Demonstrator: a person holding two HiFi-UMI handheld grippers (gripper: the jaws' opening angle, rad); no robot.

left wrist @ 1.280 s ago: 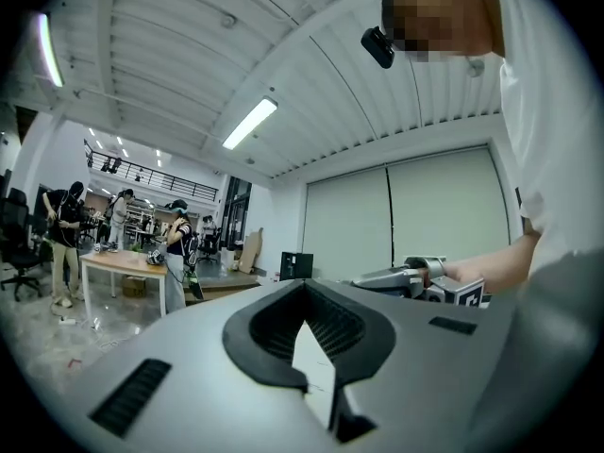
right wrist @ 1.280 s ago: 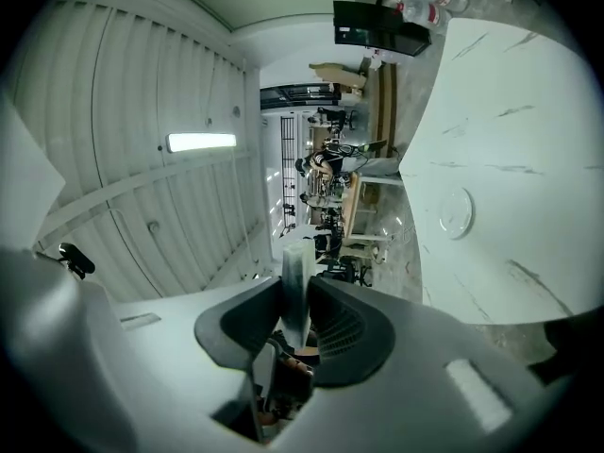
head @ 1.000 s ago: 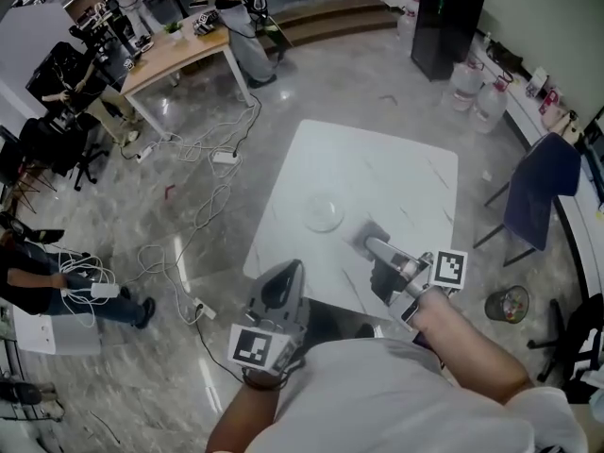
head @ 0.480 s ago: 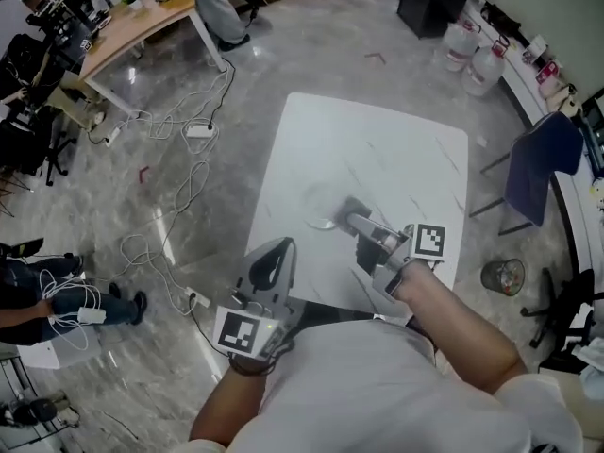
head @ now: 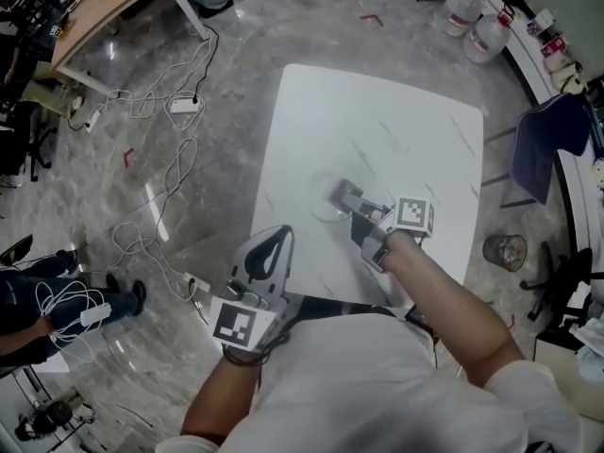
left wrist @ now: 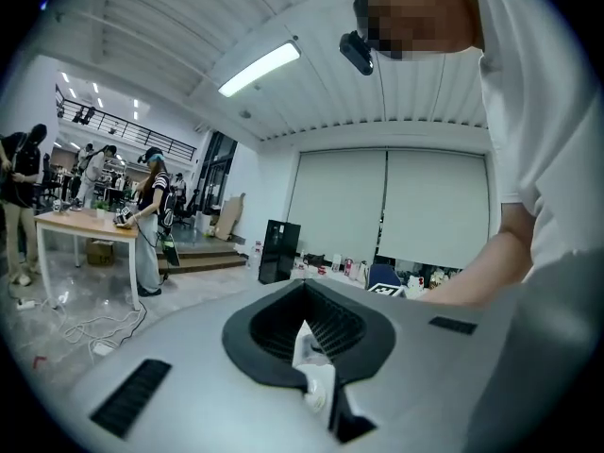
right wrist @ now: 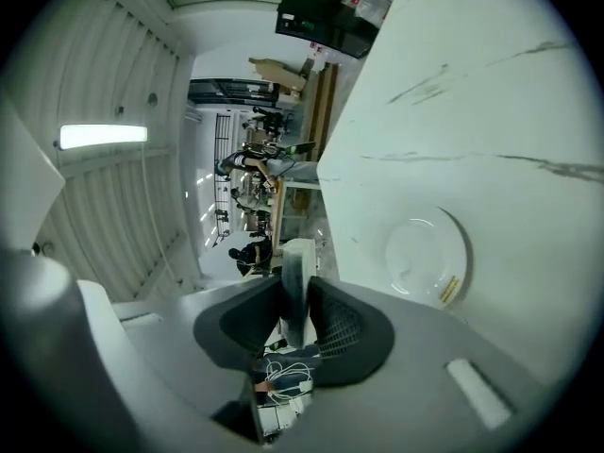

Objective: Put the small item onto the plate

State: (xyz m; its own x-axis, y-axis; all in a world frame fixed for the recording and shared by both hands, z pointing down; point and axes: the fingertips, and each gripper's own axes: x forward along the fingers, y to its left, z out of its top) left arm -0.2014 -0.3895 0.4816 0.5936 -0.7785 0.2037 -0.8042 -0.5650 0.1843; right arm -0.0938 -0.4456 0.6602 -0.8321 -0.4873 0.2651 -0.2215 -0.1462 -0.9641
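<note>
A clear glass plate [head: 324, 206] lies near the middle of the white table [head: 406, 130]. My right gripper [head: 343, 194] reaches over the plate's right rim. In the right gripper view the jaws [right wrist: 296, 300] are shut on a small flat whitish item [right wrist: 299, 258] held edge-on, with the plate [right wrist: 425, 258] just ahead on the tabletop. My left gripper [head: 275, 237] hangs by the table's near edge, away from the plate. In the left gripper view its jaws [left wrist: 307, 347] point up into the room and look shut with nothing held.
Cables [head: 179, 159] trail over the floor left of the table. A blue chair [head: 547, 149] and a waste bin [head: 505, 250] stand to the right, water bottles [head: 477, 22] behind. A wooden desk [head: 104, 8] is at the far left.
My right gripper has carried the item forward and left across the table, from short of the plate to its rim. The left gripper has stayed by the near edge.
</note>
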